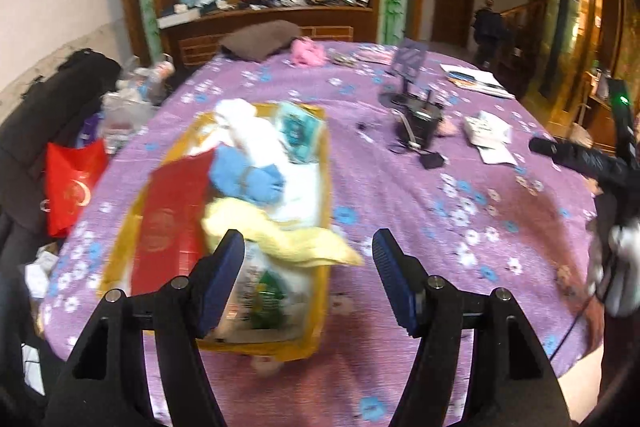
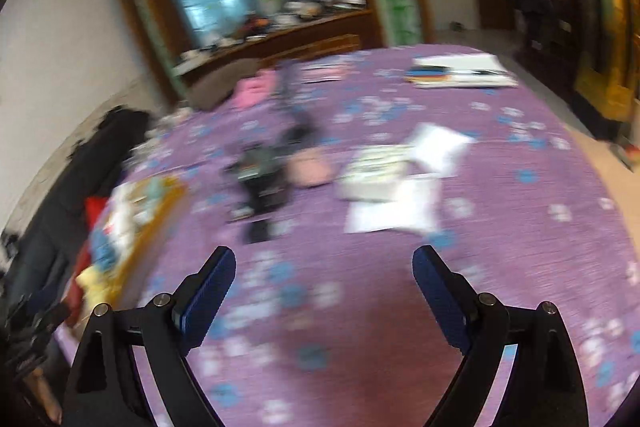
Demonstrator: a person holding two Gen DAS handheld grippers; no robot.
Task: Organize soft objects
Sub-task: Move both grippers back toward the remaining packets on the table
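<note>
A yellow cardboard box [image 1: 324,187] sits on the purple flowered table. It holds a yellow cloth [image 1: 276,233], a blue cloth [image 1: 244,179], a white cloth [image 1: 248,127], a red packet [image 1: 172,223] and plastic packs. My left gripper [image 1: 308,247] is open and empty just above the box's near end, over the yellow cloth. My right gripper [image 2: 324,263] is open and empty above bare tablecloth; the box [image 2: 156,219] lies far to its left. A pink soft item [image 2: 310,167] lies mid-table, another pink soft toy [image 1: 306,53] at the far edge.
A black device with stand [image 1: 416,123] and papers [image 1: 490,137] lie mid-table. A brown cushion [image 1: 260,39] is at the far edge. A red bag [image 1: 72,187] and dark clothing sit left of the table. Books [image 2: 460,73] lie far right.
</note>
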